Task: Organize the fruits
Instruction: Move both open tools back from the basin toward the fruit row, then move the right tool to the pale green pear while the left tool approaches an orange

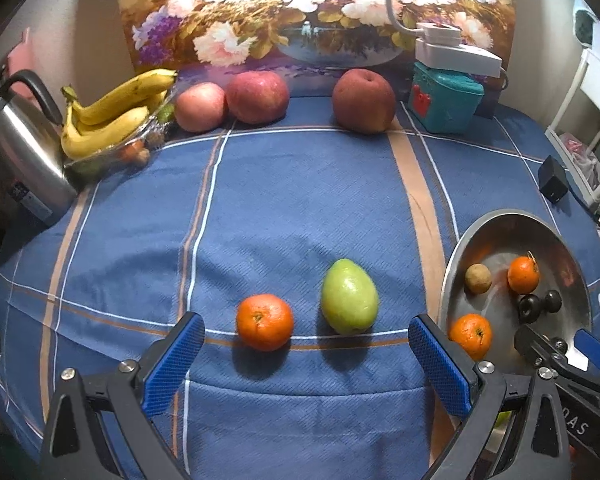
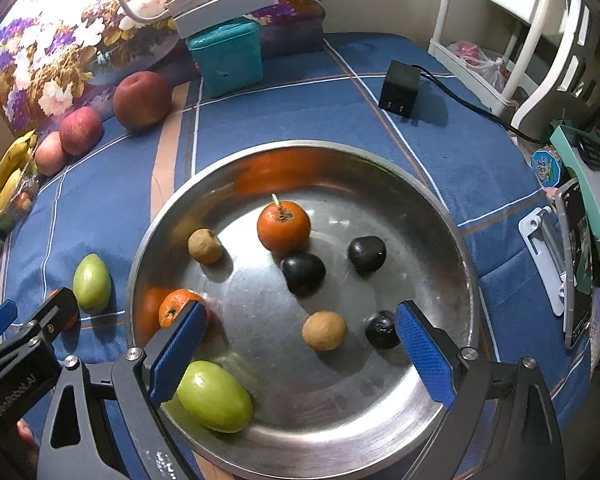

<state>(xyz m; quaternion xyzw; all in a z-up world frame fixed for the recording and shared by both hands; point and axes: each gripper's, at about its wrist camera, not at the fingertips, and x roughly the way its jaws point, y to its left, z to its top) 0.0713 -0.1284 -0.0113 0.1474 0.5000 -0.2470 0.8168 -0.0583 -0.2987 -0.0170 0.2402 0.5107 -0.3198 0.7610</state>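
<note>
On the blue cloth lie an orange tangerine [image 1: 264, 322] and a green mango [image 1: 349, 297], side by side. My left gripper [image 1: 306, 338] is open and empty, just short of them, its jaws wider than both. A steel bowl [image 2: 440, 208] at the right holds two tangerines [image 2: 283, 226] [image 2: 176, 306], a green mango [image 2: 214, 396], two tan round fruits [image 2: 324, 330] and three dark fruits [image 2: 303, 273]. My right gripper [image 2: 298, 334] is open and empty above the bowl's near side. The bowl [image 1: 500, 224] also shows in the left wrist view.
At the back stand three red apples [image 1: 257, 97], a banana bunch [image 1: 116, 110] on a clear tray, a steel kettle [image 1: 20, 148], a teal box [image 1: 444, 98] with a lamp base on it and a flower painting. A black adapter [image 2: 399, 89] and a phone stand [image 2: 548, 252] lie right.
</note>
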